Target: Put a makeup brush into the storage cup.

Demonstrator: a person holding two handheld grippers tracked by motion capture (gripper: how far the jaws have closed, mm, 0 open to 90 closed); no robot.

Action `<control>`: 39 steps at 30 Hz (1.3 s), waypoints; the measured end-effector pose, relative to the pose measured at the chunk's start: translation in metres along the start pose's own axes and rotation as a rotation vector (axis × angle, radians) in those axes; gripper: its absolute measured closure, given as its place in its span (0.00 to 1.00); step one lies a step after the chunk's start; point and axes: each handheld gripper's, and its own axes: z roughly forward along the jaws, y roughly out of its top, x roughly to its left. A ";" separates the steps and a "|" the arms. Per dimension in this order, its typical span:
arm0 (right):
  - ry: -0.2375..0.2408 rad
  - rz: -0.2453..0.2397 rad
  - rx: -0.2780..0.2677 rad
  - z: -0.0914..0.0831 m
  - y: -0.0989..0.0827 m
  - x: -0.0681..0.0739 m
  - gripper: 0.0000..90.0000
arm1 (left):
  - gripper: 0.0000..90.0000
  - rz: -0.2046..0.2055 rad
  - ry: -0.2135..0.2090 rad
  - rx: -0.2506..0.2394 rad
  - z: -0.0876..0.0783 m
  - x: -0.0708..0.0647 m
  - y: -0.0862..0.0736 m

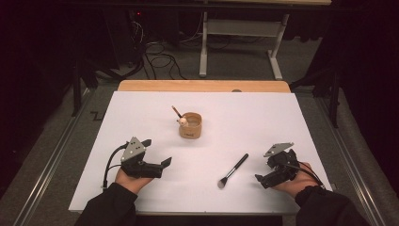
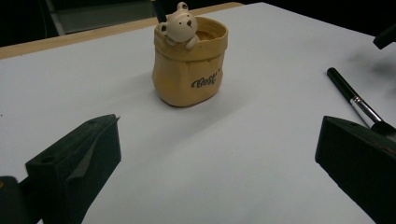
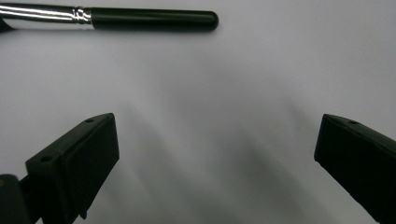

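Dark lab: floor cables [image 1: 160,59], rig rails [image 1: 44,165]

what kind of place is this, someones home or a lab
Most likely a lab or recording setup, not a home: a white board covers the table, cables lie loose on the floor behind, and the person works with the left gripper and right gripper.

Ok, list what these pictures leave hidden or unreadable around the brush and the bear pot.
- Brush: in the right gripper view the left edge cuts off its bristle head.
- Brush in the left gripper view: the left gripper's own jaw covers its head.
- Bear pot: its wall hides the inside; the dark stick in it is cut by the top edge there.
- Pot lettering: too small in the high view.
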 end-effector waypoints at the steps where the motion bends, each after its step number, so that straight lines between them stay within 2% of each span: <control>1: 0.001 -0.015 0.012 0.000 0.001 0.000 0.01 | 0.01 0.000 0.000 0.001 0.000 0.000 0.000; 7: 0.025 -0.040 0.072 -0.001 0.007 0.001 0.01 | 0.01 0.003 -0.002 0.002 0.000 0.000 0.000; 13: 0.053 -0.088 0.118 0.004 0.013 0.005 0.01 | 0.01 0.004 -0.004 0.006 0.001 -0.001 0.000; 18: 0.075 -0.164 0.163 0.008 0.019 0.008 0.01 | 0.01 0.006 -0.005 0.008 0.001 0.000 -0.001; 21: 0.089 -0.190 0.185 0.011 0.024 0.010 0.01 | 0.01 0.006 -0.006 0.007 0.001 0.000 -0.001; 35: 0.115 -0.286 0.188 0.024 0.060 0.013 0.02 | 0.01 -0.003 -0.010 0.003 0.000 0.001 0.000; 39: 0.113 -0.290 0.201 0.029 0.067 0.013 0.02 | 0.01 -0.004 -0.012 0.005 0.000 0.001 0.000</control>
